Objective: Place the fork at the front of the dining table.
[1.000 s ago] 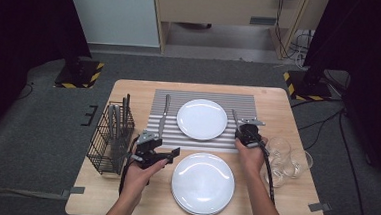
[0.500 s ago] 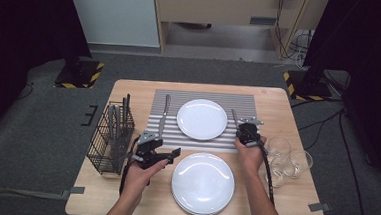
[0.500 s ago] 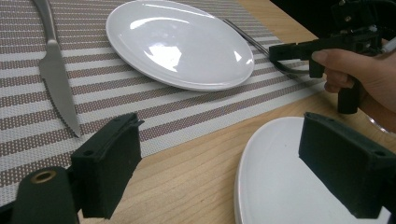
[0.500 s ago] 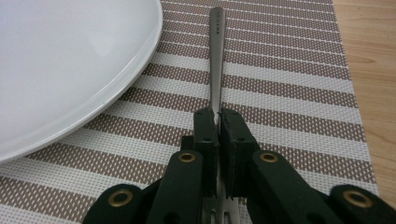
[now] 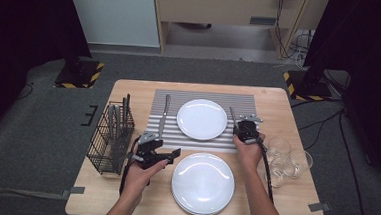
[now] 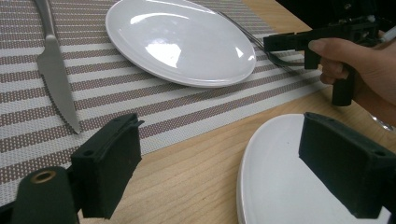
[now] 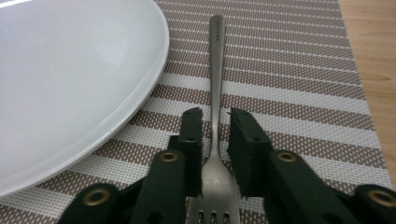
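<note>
- Nothing had really shifted since a second ago: from the high view both hands sat put, right gripper (image 5: 245,127) at the fork (image 5: 233,116) beside the plate (image 5: 202,119).
- Left gripper (image 6: 233,163) view: jaws hung wide apart, holding nothing, above the plate stack (image 6: 285,186).
- Right gripper view: jaws straddled the fork's neck on the mat (image 7: 299,70), with slight gaps, so not clamped yet. I'd squeeze centered, then lift level.

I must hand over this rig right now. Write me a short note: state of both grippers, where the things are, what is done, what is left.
Right gripper: fingers close on both sides of the silver metal fork's neck, on the striped placemat right of the upper white round plate; a small gap remains, so grip uncertain.
Left gripper: open, empty, at the left edge of the nearer stack of white plates.
Done: silver knife lies left of the upper plate, fork right.
Left, probably: the clear glasses and the black wire cutlery basket.
</note>
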Tool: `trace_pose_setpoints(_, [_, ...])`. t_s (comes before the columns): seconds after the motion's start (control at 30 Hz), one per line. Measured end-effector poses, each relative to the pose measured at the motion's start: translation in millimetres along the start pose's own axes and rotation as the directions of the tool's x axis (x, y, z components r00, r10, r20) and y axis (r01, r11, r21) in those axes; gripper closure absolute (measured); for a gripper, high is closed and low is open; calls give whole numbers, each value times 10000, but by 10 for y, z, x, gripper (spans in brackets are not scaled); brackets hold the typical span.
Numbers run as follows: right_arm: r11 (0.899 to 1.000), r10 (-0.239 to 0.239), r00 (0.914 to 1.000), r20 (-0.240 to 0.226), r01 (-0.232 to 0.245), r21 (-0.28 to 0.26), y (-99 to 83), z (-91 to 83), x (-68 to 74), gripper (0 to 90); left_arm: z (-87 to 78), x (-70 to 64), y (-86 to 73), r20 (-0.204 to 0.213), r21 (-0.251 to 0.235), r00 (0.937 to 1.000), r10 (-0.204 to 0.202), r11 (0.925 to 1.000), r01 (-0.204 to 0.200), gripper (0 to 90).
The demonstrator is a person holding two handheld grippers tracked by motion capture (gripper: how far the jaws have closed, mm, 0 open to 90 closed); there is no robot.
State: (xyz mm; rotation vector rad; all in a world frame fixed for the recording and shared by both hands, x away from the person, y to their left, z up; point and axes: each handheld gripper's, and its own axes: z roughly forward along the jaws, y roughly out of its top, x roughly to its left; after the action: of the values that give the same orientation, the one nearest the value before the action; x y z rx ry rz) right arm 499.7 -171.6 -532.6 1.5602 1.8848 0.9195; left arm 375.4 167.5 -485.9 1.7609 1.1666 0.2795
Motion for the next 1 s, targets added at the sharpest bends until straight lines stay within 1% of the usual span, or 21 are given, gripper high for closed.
trace_pose_setpoints(0.07, [10000,70,10000,-70,-70,-19,-12,-22,-7,593,1,-2,-2,-46,6,10000,-15,10000,15,124])
trace_pose_setpoints(0.13, [10000,-28,10000,-26,27,-87,-38,-49,-8,577,6,-8,-12,-50,39,10000,7,10000,-7,125])
trace_pose_setpoints(0.17, [9998,-47,10000,-16,47,-168,-51,-66,-12,552,7,-12,-15,-54,55,10000,59,10000,-58,124])
trace_pose_setpoints(0.23, [9997,87,10000,-44,-88,-218,-70,-93,-24,500,10,-15,-13,-50,48,10000,59,10000,-59,125])
trace_pose_setpoints(0.33, [9998,35,10000,25,-34,-207,-80,-129,-29,430,15,-18,-13,-72,61,9999,73,10000,-73,124])
trace_pose_setpoints(0.5, [9997,125,9999,-31,-126,-192,-90,-186,-24,416,30,-25,-26,-97,146,9998,160,9998,-159,124])
trace_pose_setpoints(0.7, [9999,-120,9998,-171,120,36,-125,-202,14,386,39,-58,-25,-45,155,9997,258,9995,-257,125])
trace_pose_setpoints(0.8, [9993,-342,9994,-89,344,154,-132,-200,24,350,38,-63,-24,-40,149,9997,255,9996,-255,124])
trace_pose_setpoints(0.97, [9989,-322,9994,-117,326,344,-140,-192,24,330,41,-74,-21,-3,170,9996,270,9995,-270,125])
trace_pose_setpoints(1.0, [9988,-279,9996,-19,279,391,-144,-190,29,279,43,-75,-20,0,179,9996,276,9995,-276,125])
